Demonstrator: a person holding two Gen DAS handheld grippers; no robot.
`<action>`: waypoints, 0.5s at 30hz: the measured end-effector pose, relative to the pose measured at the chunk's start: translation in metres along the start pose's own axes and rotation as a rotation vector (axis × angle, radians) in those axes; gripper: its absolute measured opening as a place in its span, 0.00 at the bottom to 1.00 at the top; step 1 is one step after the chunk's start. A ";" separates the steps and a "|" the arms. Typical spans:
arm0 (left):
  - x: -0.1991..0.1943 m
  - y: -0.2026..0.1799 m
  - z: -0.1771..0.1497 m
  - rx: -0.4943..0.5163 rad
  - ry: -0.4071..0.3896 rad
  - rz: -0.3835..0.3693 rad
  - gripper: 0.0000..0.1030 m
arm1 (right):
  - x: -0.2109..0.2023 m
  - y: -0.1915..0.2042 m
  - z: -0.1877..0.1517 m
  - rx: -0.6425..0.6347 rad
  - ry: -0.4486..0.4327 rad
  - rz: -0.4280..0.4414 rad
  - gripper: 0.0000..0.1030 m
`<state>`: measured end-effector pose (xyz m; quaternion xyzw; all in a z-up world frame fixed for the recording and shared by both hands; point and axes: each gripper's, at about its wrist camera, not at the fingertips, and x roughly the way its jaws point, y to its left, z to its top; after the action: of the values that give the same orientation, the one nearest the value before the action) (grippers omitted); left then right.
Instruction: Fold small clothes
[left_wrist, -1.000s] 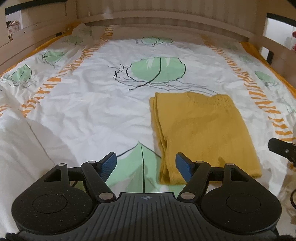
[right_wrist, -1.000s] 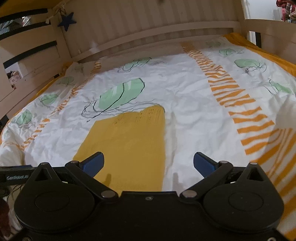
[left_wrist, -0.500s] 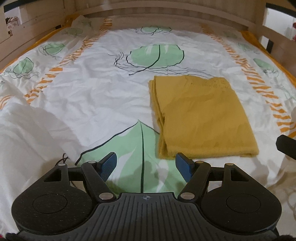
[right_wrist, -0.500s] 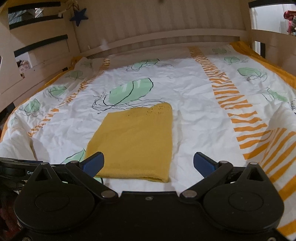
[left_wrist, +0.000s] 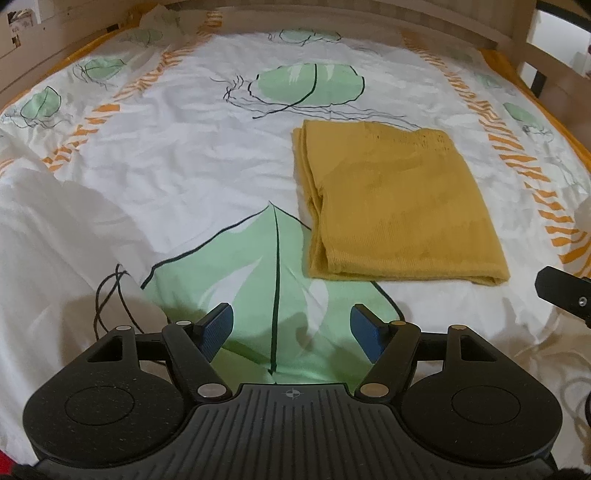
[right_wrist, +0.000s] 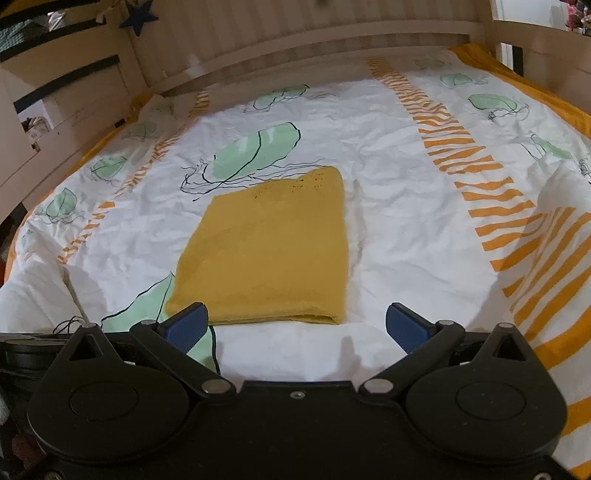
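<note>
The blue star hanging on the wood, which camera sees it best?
The right wrist view. The dark blue star hangs on the wooden bed frame at the top left, cut by the picture's top edge. The left wrist view does not show it at all.

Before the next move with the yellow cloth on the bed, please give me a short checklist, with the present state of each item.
1. Left gripper open and empty: ok, nothing between the blue pads.
2. Right gripper open and empty: ok, jaws wide, no fabric in them.
3. Yellow cloth lies flat as a folded rectangle on the bed cover: ok.
4. Layers aligned: not ok in the left view, stacked edges fan out a little along the cloth's left side.
5. Black cable beside the left gripper is away from the cloth: ok.
6. Further fold needed: cannot tell.
</note>
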<state>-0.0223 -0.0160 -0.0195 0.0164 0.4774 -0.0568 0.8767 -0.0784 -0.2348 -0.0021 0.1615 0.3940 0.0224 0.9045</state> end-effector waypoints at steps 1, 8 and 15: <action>0.000 0.000 0.000 0.001 0.002 0.000 0.67 | 0.000 0.000 0.000 -0.001 0.001 0.000 0.99; 0.002 -0.004 -0.002 0.025 0.014 0.000 0.67 | 0.004 0.003 -0.001 -0.017 0.016 -0.005 0.99; 0.003 -0.003 -0.001 0.027 0.023 -0.002 0.67 | 0.006 0.003 -0.001 -0.015 0.029 -0.006 0.99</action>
<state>-0.0216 -0.0193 -0.0222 0.0284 0.4867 -0.0637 0.8708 -0.0741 -0.2306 -0.0060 0.1529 0.4072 0.0248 0.9001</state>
